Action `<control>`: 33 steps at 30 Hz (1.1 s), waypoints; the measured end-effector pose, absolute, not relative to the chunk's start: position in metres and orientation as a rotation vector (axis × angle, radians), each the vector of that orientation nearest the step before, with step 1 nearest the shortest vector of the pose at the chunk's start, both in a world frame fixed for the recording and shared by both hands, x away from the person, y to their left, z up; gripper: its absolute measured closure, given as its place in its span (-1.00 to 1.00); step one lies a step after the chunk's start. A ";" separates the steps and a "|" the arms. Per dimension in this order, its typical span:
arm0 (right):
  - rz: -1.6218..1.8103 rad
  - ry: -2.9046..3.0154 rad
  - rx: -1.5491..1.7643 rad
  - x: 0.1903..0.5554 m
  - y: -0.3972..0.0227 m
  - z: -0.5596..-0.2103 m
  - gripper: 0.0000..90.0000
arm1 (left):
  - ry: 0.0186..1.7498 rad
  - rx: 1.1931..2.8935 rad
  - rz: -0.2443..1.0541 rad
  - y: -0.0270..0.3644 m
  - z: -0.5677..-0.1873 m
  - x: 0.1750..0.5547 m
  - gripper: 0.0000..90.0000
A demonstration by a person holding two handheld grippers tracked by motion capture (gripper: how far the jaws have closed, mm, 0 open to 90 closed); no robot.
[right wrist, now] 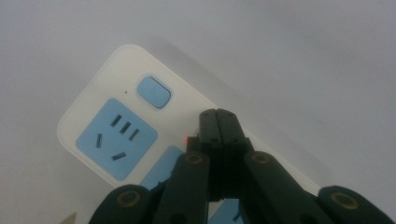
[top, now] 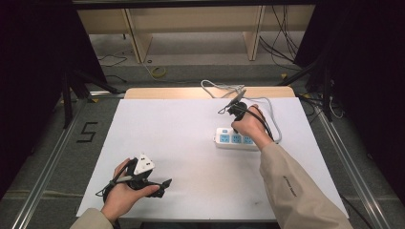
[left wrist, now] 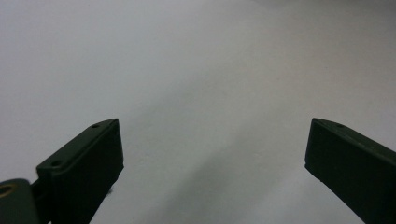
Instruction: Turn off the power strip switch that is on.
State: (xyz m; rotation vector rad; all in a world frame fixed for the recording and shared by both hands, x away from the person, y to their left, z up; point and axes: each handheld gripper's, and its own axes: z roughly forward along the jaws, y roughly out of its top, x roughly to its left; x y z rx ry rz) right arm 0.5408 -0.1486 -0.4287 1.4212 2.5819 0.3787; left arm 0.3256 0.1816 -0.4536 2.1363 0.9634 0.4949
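From above, your right gripper (top: 237,110) hangs over the white power strip (top: 235,139) right of the table's (top: 181,138) middle while your left gripper (top: 152,183) rests near-left; its own view shows fingers (left wrist: 88,163) wide apart, empty; the right view shows fingers (right wrist: 219,133) pressed together above the strip.

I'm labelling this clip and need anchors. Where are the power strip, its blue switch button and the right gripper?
power strip (top: 220,139): high view, white casing at its left end.
blue switch button (right wrist: 153,92): right gripper view, middle of the button.
right gripper (right wrist: 219,122): right gripper view, tips of the shut jaws.
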 end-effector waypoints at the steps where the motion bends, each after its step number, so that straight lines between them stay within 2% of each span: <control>1: 0.377 2.582 1.428 0.541 -0.149 -0.429 1.00 | 0.964 2.136 0.494 0.181 -0.454 0.326 -0.92; 33: 0.323 2.595 1.424 0.544 -0.145 -0.429 1.00 | 0.966 2.133 0.489 0.180 -0.454 0.326 -0.92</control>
